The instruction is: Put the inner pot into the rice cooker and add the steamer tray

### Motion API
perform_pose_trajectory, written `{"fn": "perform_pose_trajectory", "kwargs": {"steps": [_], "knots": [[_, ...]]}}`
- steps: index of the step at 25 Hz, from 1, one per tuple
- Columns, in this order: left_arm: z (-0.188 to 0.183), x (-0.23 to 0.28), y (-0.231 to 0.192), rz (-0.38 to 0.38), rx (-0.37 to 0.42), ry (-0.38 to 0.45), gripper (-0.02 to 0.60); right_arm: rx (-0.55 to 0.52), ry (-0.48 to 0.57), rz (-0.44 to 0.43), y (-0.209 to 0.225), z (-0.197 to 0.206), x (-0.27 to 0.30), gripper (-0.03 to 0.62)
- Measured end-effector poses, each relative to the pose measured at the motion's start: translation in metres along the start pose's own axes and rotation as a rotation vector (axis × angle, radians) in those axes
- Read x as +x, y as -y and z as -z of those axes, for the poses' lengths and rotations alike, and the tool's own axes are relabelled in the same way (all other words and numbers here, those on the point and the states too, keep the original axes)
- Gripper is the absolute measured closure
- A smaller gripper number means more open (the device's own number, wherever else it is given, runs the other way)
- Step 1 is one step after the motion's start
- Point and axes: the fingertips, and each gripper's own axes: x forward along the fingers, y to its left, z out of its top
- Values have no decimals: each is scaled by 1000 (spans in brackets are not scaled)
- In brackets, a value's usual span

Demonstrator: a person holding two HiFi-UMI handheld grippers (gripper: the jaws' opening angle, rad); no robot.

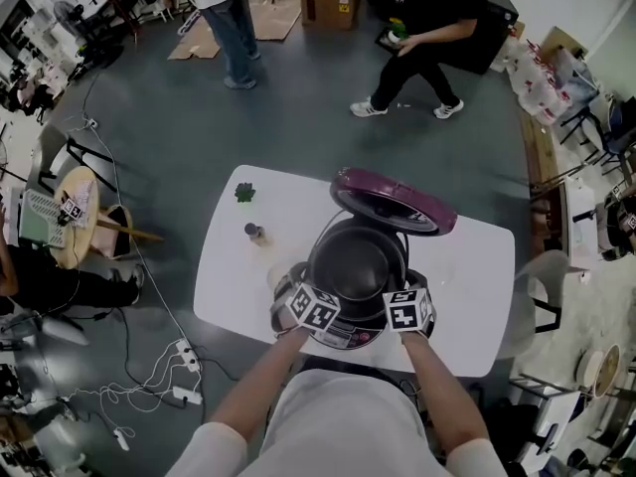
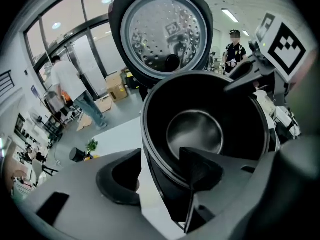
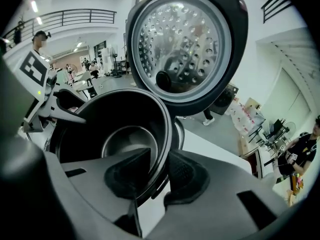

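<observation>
The rice cooker [image 1: 343, 338] stands on the white table [image 1: 477, 266] with its purple lid [image 1: 393, 199] raised; the perforated inner side of the lid [image 2: 165, 29] [image 3: 185, 44] faces me. The dark inner pot [image 1: 356, 256] [image 2: 200, 129] [image 3: 125, 134] sits inside the cooker, empty. My left gripper [image 1: 318, 290] [image 2: 160, 156] straddles the pot's near rim, open, with a clear gap at the outer jaw. My right gripper [image 1: 397, 292] [image 3: 160, 156] straddles the rim further right, one jaw inside and one outside, tight against it.
A small green plant [image 1: 244, 193] and a small dark jar [image 1: 254, 233] stand on the table's left part. A chair [image 1: 542, 286] is at the table's right end. Two people walk on the floor beyond the table. Cables lie on the floor at the left.
</observation>
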Motion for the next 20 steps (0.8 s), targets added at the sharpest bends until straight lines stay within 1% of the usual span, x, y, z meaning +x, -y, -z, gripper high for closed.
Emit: {"fn": "perform_pose_trajectory", "kwargs": {"steps": [2,4,9,12,14,15,18,20], "knots": [[1,2,-3,3,-20,2,297,-18,-8,13,0,1,3,482],[1,4,-6,10,-33,3,278,-34,-19,32,1,1,6,478],[2,8,-5,29,-31,1,276,-93,-50,80,0,5,13,459],[7,11,-6,36,-18,-10,276,-128,-73,93,-5,11,17,408],[9,12,-8,45,-29,-3,232,-142,-78,101,-7,14,19,395],[9,13,-9,51,-36,3,222,-150,-75,106,-9,15,19,393],[9,11,-8,69,-39,13,202,-154,-60,116,-12,15,15,366],[6,6,-7,83,-42,33,213,-151,-44,119,-13,13,11,365]]}}
